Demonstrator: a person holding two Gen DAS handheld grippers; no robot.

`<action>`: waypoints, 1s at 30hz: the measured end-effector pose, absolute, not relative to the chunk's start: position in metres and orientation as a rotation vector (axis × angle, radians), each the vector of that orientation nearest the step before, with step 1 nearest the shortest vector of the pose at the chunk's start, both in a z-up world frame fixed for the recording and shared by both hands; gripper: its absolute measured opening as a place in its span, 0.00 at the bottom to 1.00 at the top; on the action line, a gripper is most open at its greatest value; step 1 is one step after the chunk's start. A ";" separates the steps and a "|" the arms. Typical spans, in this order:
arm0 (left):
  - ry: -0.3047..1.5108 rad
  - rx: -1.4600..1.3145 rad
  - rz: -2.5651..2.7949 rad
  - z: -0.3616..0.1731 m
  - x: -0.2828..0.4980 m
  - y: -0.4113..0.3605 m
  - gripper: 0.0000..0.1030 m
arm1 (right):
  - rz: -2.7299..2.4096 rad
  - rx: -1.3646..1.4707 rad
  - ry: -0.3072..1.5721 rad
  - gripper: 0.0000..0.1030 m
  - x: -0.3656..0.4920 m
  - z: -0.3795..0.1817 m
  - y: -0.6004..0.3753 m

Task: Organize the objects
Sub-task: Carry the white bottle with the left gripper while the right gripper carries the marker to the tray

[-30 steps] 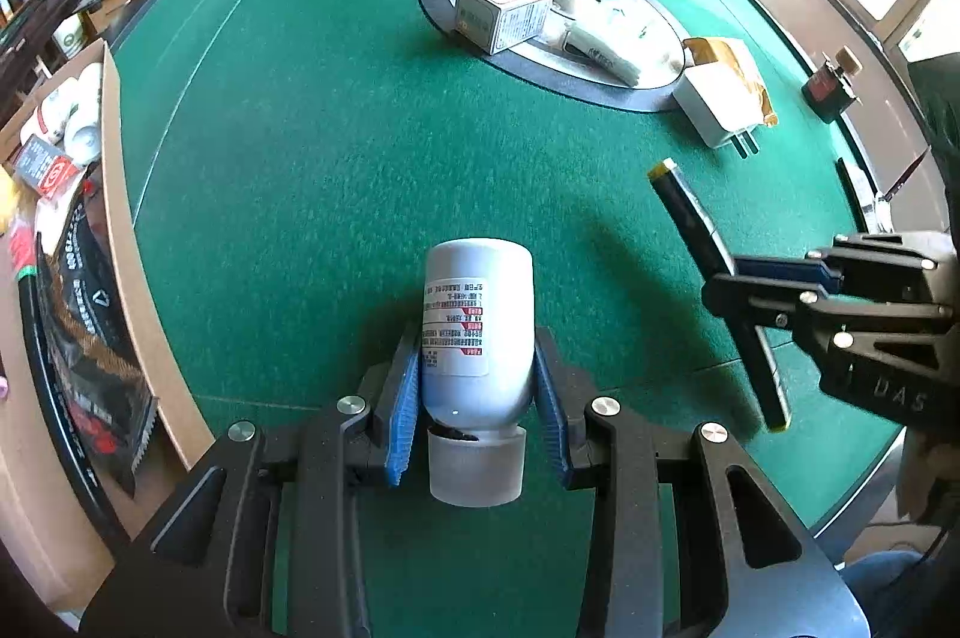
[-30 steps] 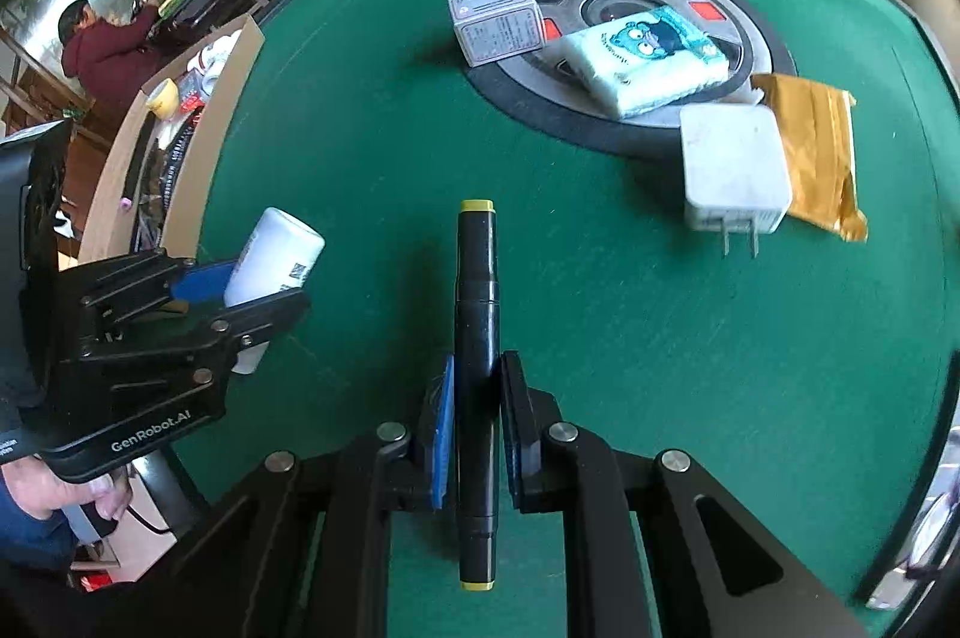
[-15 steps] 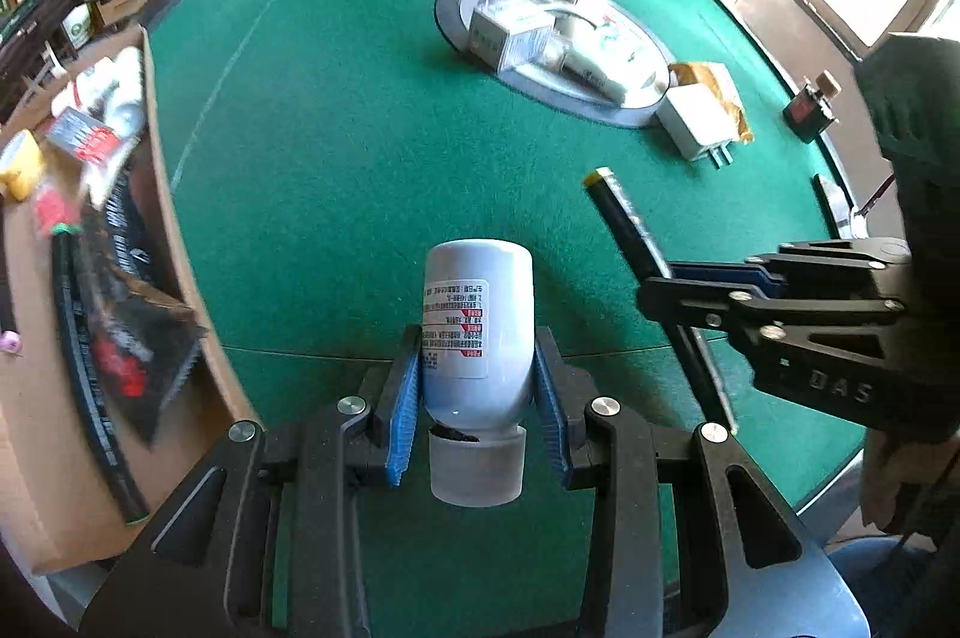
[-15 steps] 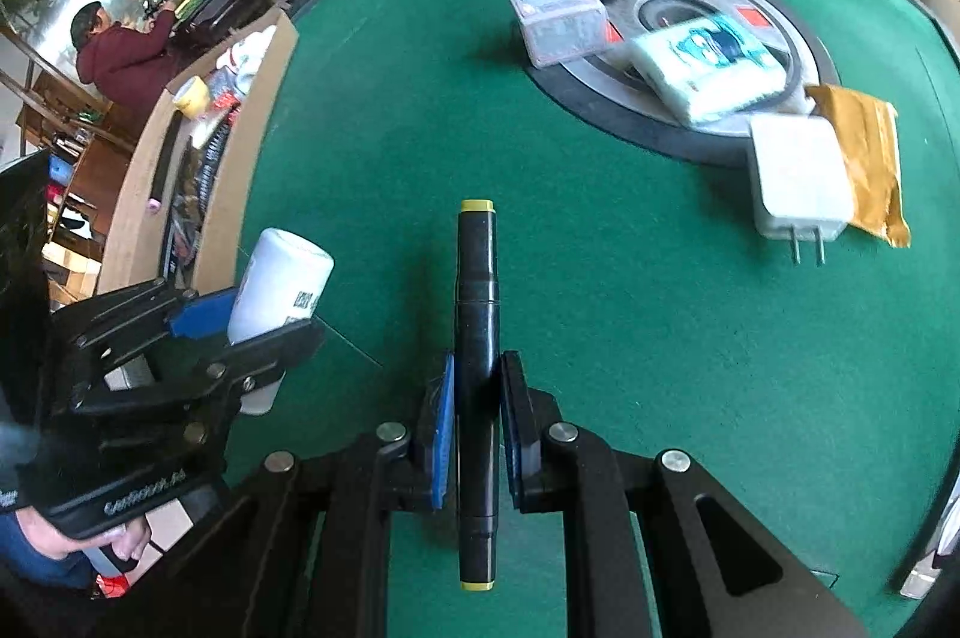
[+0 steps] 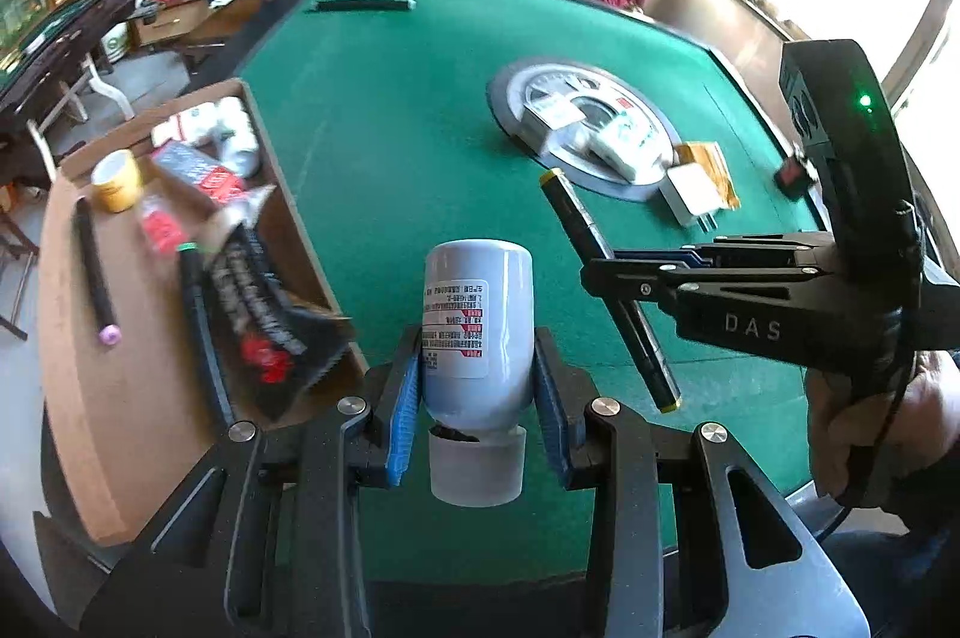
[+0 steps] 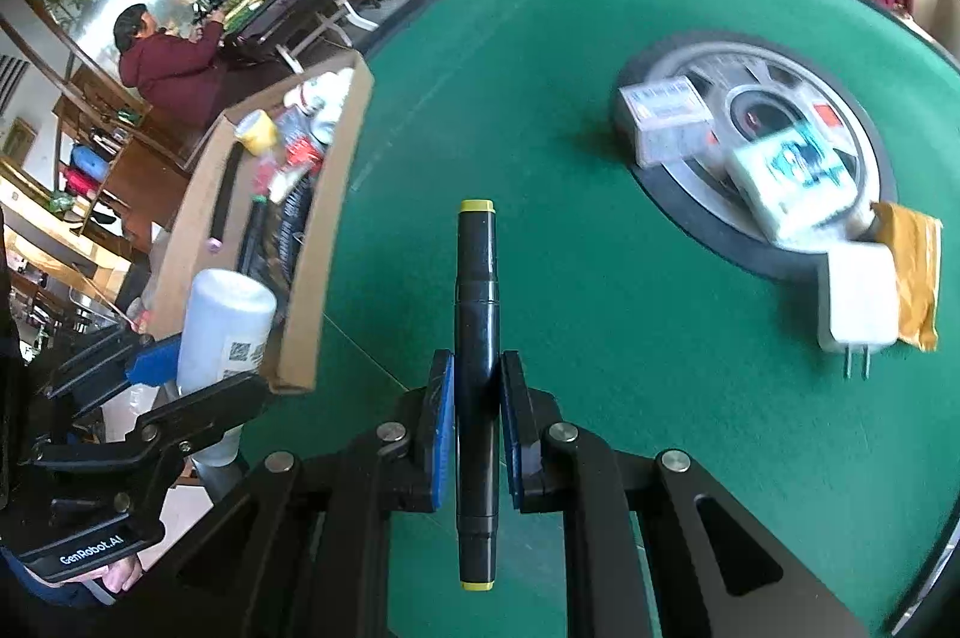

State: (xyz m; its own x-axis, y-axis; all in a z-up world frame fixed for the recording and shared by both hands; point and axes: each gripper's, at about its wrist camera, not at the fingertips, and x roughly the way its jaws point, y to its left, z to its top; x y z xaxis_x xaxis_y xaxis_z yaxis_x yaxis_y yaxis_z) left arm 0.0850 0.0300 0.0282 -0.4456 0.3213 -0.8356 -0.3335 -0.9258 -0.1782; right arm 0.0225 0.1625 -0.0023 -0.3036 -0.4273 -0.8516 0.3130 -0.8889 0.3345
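My left gripper (image 5: 477, 386) is shut on a white bottle (image 5: 478, 314) with a printed label, cap toward me, held above the green table's near edge. It also shows in the right wrist view (image 6: 225, 332). My right gripper (image 6: 475, 401) is shut on a black marker (image 6: 476, 338) with yellow ends, held above the felt. The marker also shows in the left wrist view (image 5: 606, 278), to the right of the bottle. A cardboard box (image 5: 120, 338) holding several items stands left of the table; it also shows in the right wrist view (image 6: 336, 170).
A round grey centre plate (image 6: 678, 62) on the green table (image 5: 390, 128) carries a small white box (image 6: 666, 116) and a tissue pack (image 6: 792, 170). A white charger (image 6: 858, 296) and a yellow packet (image 6: 915, 272) lie beside it. A black pen (image 5: 363, 4) lies at the far edge.
Both grippers have drawn back and lifted, still holding the bottle and the marker. The cardboard box now shows much more fully at the left of both views.
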 end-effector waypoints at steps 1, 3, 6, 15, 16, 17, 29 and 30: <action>0.009 -1.375 2.395 0.030 0.086 0.026 0.33 | -2.213 1.485 -0.146 0.12 0.021 0.000 0.159; -0.001 -1.373 2.419 0.032 0.087 0.017 0.33 | -2.214 1.466 -0.139 0.12 0.020 0.005 0.152; -0.024 -1.368 2.445 0.035 0.089 0.004 0.33 | -2.213 1.447 -0.120 0.12 0.019 0.010 0.143; -0.086 -1.369 2.510 0.040 0.093 -0.028 0.33 | -2.204 1.400 -0.080 0.12 0.017 0.020 0.118; -0.093 -1.367 2.516 0.041 0.093 -0.031 0.33 | -2.202 1.393 -0.072 0.12 0.017 0.022 0.115; -0.104 -1.363 2.526 0.042 0.094 -0.035 0.33 | -2.201 1.387 -0.066 0.12 0.017 0.024 0.113; -0.258 -1.370 2.598 0.044 0.086 -0.085 0.33 | -2.151 1.279 0.014 0.12 0.012 0.064 0.071; -0.273 -1.374 2.604 0.043 0.085 -0.090 0.33 | -2.140 1.274 0.016 0.12 0.012 0.067 0.065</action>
